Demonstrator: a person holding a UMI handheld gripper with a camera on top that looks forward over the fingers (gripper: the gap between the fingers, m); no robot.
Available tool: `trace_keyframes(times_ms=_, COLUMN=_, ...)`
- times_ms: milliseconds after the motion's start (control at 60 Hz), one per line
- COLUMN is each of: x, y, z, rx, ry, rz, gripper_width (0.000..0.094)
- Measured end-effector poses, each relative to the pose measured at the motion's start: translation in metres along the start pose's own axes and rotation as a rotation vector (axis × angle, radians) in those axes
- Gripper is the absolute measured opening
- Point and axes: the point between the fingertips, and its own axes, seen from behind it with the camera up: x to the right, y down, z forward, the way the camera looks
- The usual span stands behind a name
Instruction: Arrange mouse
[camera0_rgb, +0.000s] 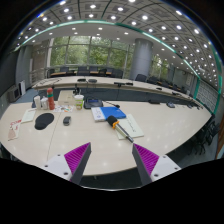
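The gripper (111, 160) hung above the near edge of a long pale conference table (165, 125), its two fingers spread wide apart with nothing between the purple pads (76, 155). The mouse (67, 120), small and dark, lay on the table well beyond the fingers and off to the left of them, apart from a gray mouse pad (44, 121) just to its left. Farther left of the mouse sat a sheet of paper (14, 130) near the table's edge, and behind it stood a red bottle (50, 97) among other small items too tiny to identify. To the right of the mouse, near the middle of the table, a blue and orange object (114, 113) rested on a spread of papers (127, 126). Beyond the table, dark chairs (160, 82) lined the far side of the room in front of tall windows (85, 52), under a ceiling dotted with round lights (118, 15).
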Motion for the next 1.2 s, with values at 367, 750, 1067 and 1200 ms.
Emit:
trace_keyframes(times_ms=367, x=-0.012, y=0.060, z=0.072, rx=-0.111, ry=-0.086, rz=-0.001, gripper_width=0.0848)
trace_keyframes(times_ms=750, x=-0.175, y=0.083, z=0.187, rx=-0.163, ry=-0.225, rz=-0.009, gripper_width=0.0847)
trace_keyframes(times_ms=1067, x=-0.324, y=0.009, z=0.337, rx=-0.075, ry=-0.259, rz=-0.028, gripper_width=0.0845)
trace_keyframes(times_ms=1200, x=-0.354, y=-0.012, z=0.402, rx=-0.068, ry=-0.255, rz=-0.027, gripper_width=0.0844)
